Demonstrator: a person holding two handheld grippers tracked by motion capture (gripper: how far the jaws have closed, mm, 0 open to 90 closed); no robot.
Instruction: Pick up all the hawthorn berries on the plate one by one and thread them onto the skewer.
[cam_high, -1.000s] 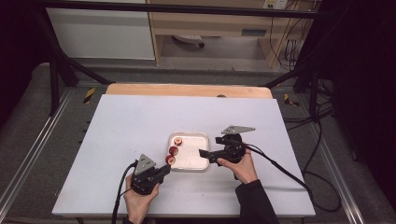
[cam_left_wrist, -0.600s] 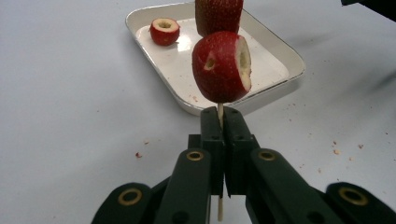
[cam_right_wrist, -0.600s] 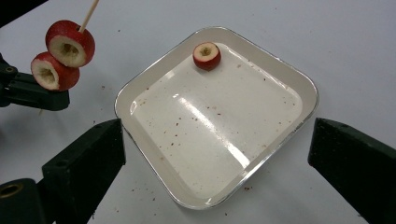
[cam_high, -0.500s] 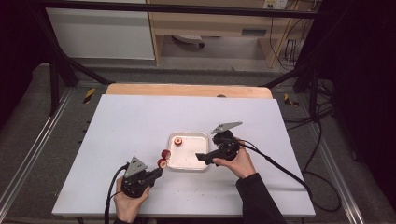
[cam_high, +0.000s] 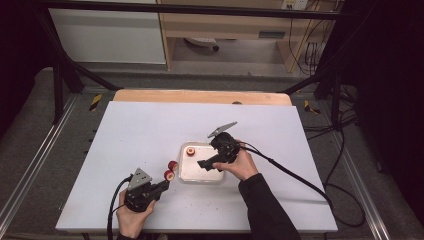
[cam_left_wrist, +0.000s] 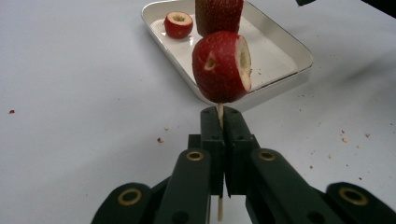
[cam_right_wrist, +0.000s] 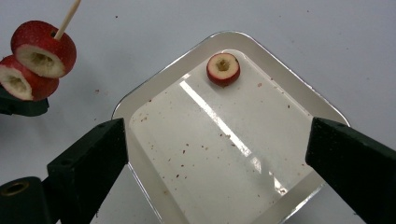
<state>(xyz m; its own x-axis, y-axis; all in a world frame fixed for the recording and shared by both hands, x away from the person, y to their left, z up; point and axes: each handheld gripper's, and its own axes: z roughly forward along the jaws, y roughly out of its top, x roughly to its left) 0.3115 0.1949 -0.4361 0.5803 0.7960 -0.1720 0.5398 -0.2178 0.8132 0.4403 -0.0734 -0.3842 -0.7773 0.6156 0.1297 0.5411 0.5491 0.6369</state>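
Observation:
My left gripper (cam_high: 161, 186) is near the table's front, shut on a thin wooden skewer (cam_left_wrist: 219, 113). Two cored red fruit pieces (cam_high: 170, 170) are threaded on the skewer, just left of the white tray (cam_high: 194, 171). In the left gripper view the near piece (cam_left_wrist: 222, 66) sits right above the jaws, with the second piece (cam_left_wrist: 218, 14) behind it. One loose cored fruit (cam_high: 190, 151) lies in the tray's far left corner. My right gripper (cam_high: 206, 163) hovers over the tray with its jaws wide apart and nothing between them. In the right gripper view (cam_right_wrist: 217, 144) the loose fruit (cam_right_wrist: 223, 68) lies ahead.
A white table (cam_high: 150, 130) carries the tray, with small red crumbs scattered near it. A wooden strip (cam_high: 200, 96) runs along the far edge. Cables trail from both grippers. The skewered pieces (cam_right_wrist: 43, 46) appear at the upper left of the right gripper view.
My left gripper has drawn back to the left with the skewer, carrying the two pieces off the tray's edge. My right gripper has shifted left over the tray.

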